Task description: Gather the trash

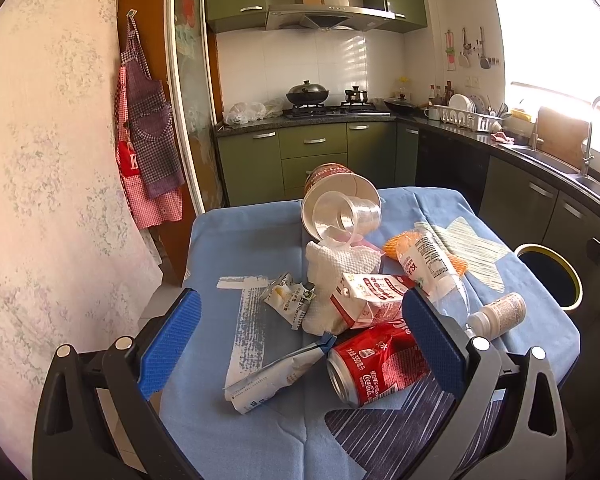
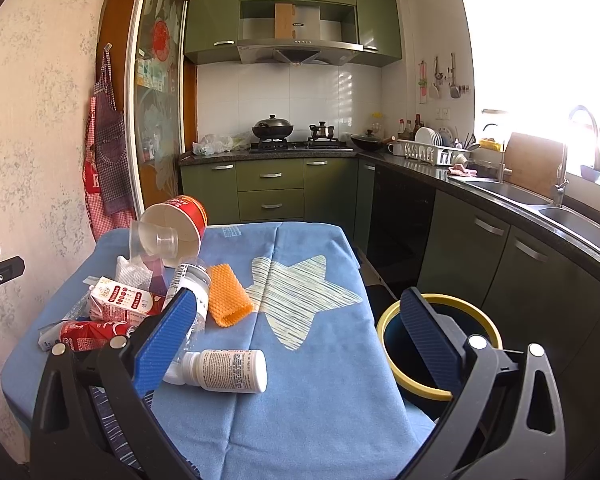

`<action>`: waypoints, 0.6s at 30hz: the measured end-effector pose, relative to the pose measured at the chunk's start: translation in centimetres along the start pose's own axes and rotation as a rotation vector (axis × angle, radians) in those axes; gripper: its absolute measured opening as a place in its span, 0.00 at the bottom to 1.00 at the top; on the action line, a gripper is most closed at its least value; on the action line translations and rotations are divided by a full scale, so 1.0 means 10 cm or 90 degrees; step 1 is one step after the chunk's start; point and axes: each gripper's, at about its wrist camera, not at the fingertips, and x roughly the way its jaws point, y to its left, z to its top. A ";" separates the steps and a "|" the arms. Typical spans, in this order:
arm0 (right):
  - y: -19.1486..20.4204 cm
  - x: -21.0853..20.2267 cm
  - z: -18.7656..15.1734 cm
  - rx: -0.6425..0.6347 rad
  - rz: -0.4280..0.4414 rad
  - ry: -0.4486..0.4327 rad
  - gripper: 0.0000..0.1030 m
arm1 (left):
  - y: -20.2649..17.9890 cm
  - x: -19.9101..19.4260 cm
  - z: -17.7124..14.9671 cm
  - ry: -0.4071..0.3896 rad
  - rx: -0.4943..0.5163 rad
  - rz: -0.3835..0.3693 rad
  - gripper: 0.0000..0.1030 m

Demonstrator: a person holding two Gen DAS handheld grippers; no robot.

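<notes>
Trash lies in a heap on the blue tablecloth [image 1: 228, 240]. A crushed red cola can [image 1: 374, 366] and a torn white wrapper [image 1: 268, 376] lie between the fingers of my open left gripper [image 1: 300, 344], which holds nothing. Behind them sit a red-and-white carton [image 1: 364, 300], a crumpled paper towel [image 1: 336, 268], a clear bottle [image 1: 432, 272], an orange foam net [image 2: 226, 294], and a tipped paper bowl [image 1: 340, 196] with a clear cup [image 1: 352, 216]. A small white bottle [image 2: 224, 370] lies before my open right gripper [image 2: 296, 340]. A yellow-rimmed bin [image 2: 438, 344] stands right of the table.
Green kitchen cabinets [image 2: 270, 188] and a stove with pots stand behind the table. A dark counter with a sink [image 2: 512, 196] and dish rack runs along the right. Aprons [image 1: 148, 136] hang on the left wall by a glass sliding door.
</notes>
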 end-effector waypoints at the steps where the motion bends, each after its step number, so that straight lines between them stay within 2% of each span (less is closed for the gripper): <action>1: 0.00 0.00 -0.01 0.000 0.000 0.000 0.94 | 0.00 0.00 0.00 0.000 0.000 -0.001 0.97; 10: 0.05 0.10 0.03 -0.020 0.005 0.002 0.94 | 0.03 0.17 0.03 0.019 0.005 0.001 0.97; 14: 0.22 0.25 0.16 -0.073 0.020 0.002 0.94 | 0.13 0.39 0.15 0.031 0.002 -0.001 0.97; 18: 0.45 0.49 0.35 -0.129 0.058 0.008 0.94 | 0.25 0.67 0.33 0.032 0.003 0.010 0.97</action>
